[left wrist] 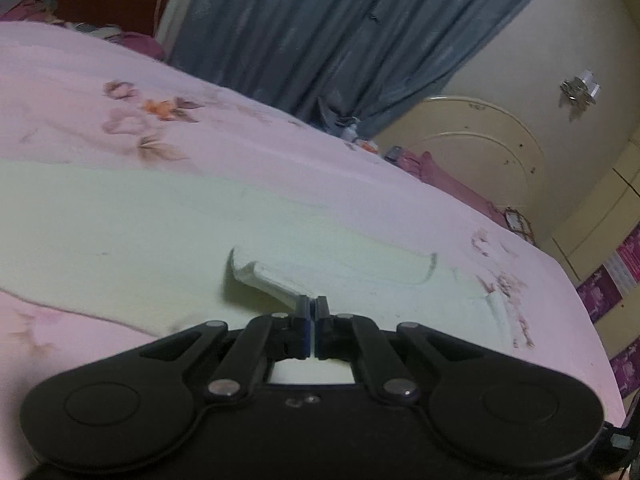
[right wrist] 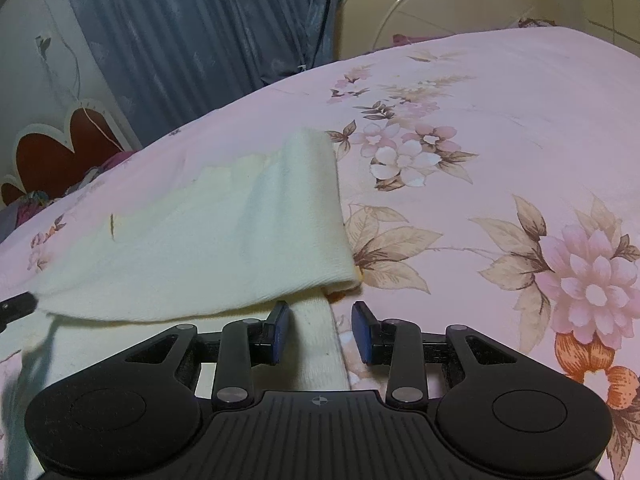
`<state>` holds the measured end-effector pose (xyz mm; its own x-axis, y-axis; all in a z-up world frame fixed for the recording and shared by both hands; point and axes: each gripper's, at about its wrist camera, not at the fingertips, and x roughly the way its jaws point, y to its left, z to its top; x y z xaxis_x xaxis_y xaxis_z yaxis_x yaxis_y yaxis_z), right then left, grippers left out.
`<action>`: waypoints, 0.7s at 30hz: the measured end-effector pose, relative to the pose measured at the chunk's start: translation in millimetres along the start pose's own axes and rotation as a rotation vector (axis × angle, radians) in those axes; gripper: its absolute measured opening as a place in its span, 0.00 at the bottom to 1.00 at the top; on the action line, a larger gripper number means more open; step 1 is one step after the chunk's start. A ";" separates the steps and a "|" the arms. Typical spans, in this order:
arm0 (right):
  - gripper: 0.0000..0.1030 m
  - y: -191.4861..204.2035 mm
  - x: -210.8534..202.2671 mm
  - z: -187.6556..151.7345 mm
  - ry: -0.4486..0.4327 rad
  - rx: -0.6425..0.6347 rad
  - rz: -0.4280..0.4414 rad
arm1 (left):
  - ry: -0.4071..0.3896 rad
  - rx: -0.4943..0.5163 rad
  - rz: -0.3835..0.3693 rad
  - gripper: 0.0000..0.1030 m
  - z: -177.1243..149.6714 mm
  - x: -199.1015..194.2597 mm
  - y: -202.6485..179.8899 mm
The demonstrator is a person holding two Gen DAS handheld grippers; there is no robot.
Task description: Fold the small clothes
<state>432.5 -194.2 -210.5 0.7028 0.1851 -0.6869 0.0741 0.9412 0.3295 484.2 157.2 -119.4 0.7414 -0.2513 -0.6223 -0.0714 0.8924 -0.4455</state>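
A cream knit garment (left wrist: 132, 220) lies on a pink floral bedsheet (left wrist: 80, 76). My left gripper (left wrist: 314, 308) is shut on a lifted edge of the garment (left wrist: 272, 280), held just above the rest of the cloth. In the right wrist view the garment (right wrist: 224, 236) is partly folded over itself, its upper layer raised at the left. My right gripper (right wrist: 322, 326) is open and empty, its left finger (right wrist: 280, 330) over the garment's lower layer near the right edge. The left gripper's tip (right wrist: 16, 306) shows at the far left.
The bedsheet (right wrist: 500, 120) spreads wide to the right of the garment. Blue curtains (left wrist: 320, 32) hang behind the bed. A cream headboard (left wrist: 480, 152) and a red heart-shaped decoration (right wrist: 60, 152) stand beyond the bed's edges.
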 end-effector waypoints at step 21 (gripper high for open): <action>0.34 4.7 -4.5 -2.3 -0.004 -0.030 -0.028 | 0.073 -0.115 -0.046 0.28 -20.2 1.3 27.9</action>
<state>428.1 -189.9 -207.3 0.7038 0.1571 -0.6928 0.0727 0.9542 0.2901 469.6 174.2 -145.7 0.6956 -0.3214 -0.6425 -0.1177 0.8312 -0.5433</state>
